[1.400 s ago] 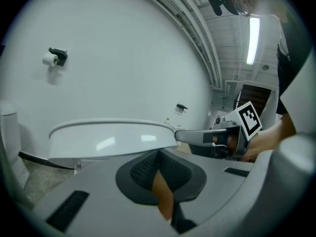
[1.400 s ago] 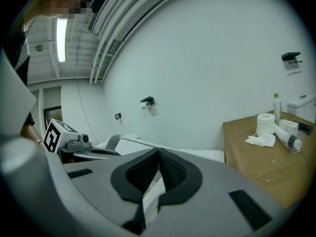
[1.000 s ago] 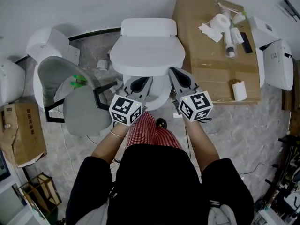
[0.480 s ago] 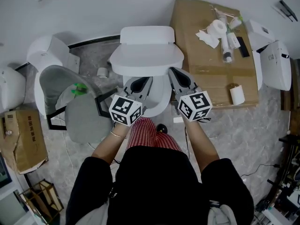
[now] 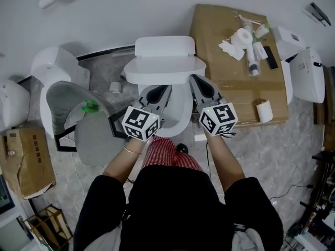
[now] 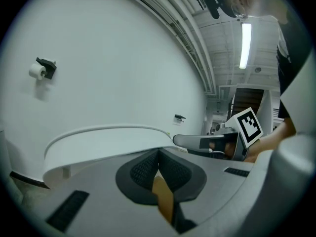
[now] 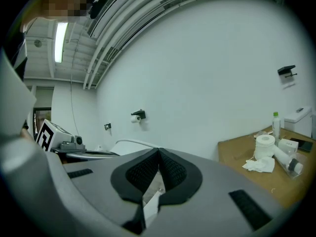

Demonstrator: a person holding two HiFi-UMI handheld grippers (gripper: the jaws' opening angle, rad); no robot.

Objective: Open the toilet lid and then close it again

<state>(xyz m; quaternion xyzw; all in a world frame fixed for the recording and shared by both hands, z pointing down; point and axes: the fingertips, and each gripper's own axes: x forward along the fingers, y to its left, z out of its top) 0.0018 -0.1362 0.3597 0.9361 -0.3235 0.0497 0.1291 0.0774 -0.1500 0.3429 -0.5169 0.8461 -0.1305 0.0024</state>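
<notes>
1. Toilet lid (image 5: 165, 69) sits part-raised and tilted over the white toilet bowl (image 5: 180, 107), in front of the tank (image 5: 165, 46), centre of the head view.
2. Left gripper (image 5: 158, 89) is at the lid's front edge, left side. Its jaws are closed tip to tip, nothing clamped between them.
3. In the left gripper view the lid (image 6: 108, 144) arcs just beyond the closed tips of the left gripper (image 6: 158, 154). Whether they touch, cannot tell.
4. Right gripper (image 5: 203, 82) is at the lid's front edge, right side, jaws pressed together too, nothing held.
5. In the right gripper view only a thin curve of the lid (image 7: 133, 143) shows past the right gripper (image 7: 159, 152).
6. Marker cubes on both grippers face up toward the head camera, level with each other.
7. Person stands right at the bowl, red checked cloth (image 5: 167, 150) showing between the arms.
8. Cardboard sheet (image 5: 235, 88) lies right of the toilet. It carries a toilet paper roll (image 5: 243, 37), crumpled tissue and tubes at the far end, and a second roll (image 5: 265, 110) near the front edge.
9. Grey chair (image 5: 86, 127) stands left of the toilet, with a green item (image 5: 90, 106) on it.
10. Cardboard box (image 5: 23, 156) is on the floor far left.
11. Wall-mounted paper holder (image 6: 42, 69) is visible high on the white wall.
</notes>
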